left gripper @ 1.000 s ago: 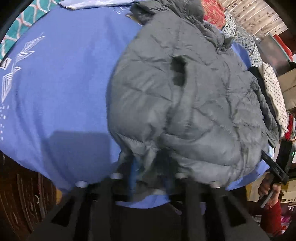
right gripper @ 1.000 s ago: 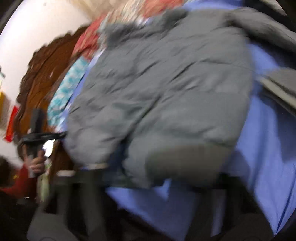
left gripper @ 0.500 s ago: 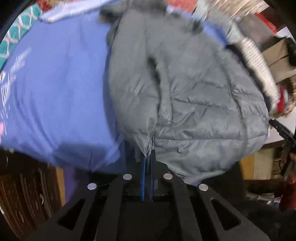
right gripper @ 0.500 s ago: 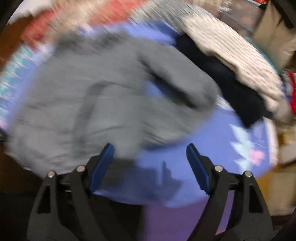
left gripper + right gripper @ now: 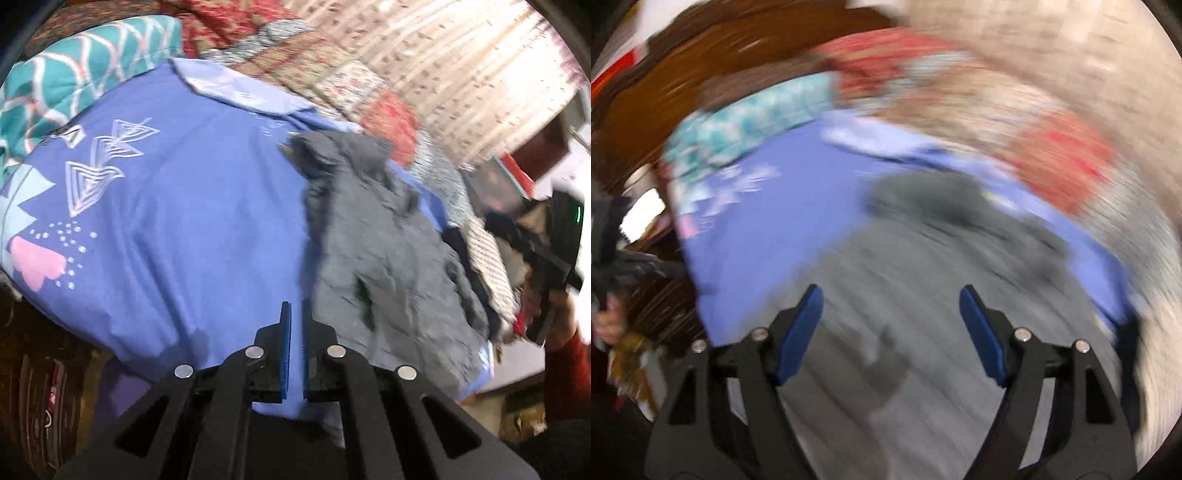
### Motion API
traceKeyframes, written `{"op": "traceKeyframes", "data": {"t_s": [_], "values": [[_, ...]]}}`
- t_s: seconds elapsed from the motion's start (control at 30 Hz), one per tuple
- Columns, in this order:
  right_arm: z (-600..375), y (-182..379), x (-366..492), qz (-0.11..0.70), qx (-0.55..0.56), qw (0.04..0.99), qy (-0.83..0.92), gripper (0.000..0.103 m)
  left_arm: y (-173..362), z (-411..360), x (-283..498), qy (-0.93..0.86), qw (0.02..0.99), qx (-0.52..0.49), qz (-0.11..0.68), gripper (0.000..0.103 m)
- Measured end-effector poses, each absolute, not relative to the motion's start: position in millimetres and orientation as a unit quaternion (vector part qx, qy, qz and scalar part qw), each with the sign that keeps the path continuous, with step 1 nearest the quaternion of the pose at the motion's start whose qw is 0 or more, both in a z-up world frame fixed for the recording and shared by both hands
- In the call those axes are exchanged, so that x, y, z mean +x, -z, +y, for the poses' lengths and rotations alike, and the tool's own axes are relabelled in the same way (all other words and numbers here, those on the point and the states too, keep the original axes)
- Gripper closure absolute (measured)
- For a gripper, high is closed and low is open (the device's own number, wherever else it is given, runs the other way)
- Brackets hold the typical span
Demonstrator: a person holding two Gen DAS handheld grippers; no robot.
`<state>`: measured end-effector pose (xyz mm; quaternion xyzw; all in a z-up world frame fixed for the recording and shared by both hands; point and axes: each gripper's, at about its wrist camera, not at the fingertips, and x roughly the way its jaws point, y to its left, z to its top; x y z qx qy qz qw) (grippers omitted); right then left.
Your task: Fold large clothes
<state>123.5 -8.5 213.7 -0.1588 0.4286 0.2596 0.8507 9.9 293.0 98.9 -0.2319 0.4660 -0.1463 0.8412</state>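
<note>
A grey puffer jacket (image 5: 376, 251) lies on the blue bedsheet (image 5: 192, 221), toward the bed's right side. My left gripper (image 5: 293, 306) is nearly shut with nothing between its blue pads, just left of the jacket's near edge. In the blurred right wrist view the jacket (image 5: 923, 277) fills the lower middle. My right gripper (image 5: 890, 295) is open and empty above it. The right gripper also shows in the left wrist view (image 5: 546, 258) at the far right, held in a hand.
A teal patterned pillow (image 5: 74, 81) and red patterned quilts (image 5: 295, 55) lie at the bed's head. A pile of other clothes (image 5: 484, 251) sits right of the jacket. A dark wooden headboard (image 5: 683, 74) stands at the left.
My left gripper has let go of the jacket's hem and pulled back. My right gripper opened and swung over the jacket. The jacket now lies flat on the bed.
</note>
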Motion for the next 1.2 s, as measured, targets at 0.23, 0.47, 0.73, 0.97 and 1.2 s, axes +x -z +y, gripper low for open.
{"op": "traceKeyframes", "data": {"t_s": [0.23, 0.47, 0.73, 0.97, 1.2], "values": [[124.3, -75.2, 239.6, 0.588, -0.127, 0.755, -0.262, 0.04, -69.1, 308.2, 26.8, 0.168, 0.823, -0.254, 0.48, 0.077], [41.7, -58.3, 239.9, 0.616, -0.096, 0.76, -0.185, 0.046, -40.6, 308.2, 48.3, 0.193, 0.809, -0.259, 0.491, 0.077], [96.9, -57.5, 251.0, 0.605, -0.151, 0.764, -0.165, 0.021, -59.6, 301.9, 47.5, 0.212, 0.829, -0.234, 0.462, 0.077], [149.3, -83.8, 281.0, 0.593, -0.03, 0.759, -0.268, 0.097, -62.2, 328.2, 30.5, 0.179, 0.834, -0.257, 0.455, 0.077], [228.6, -265.9, 287.3, 0.404, 0.152, 0.739, -0.518, 0.097, -72.4, 357.8, 19.7, 0.125, 0.841, -0.273, 0.45, 0.077]]}}
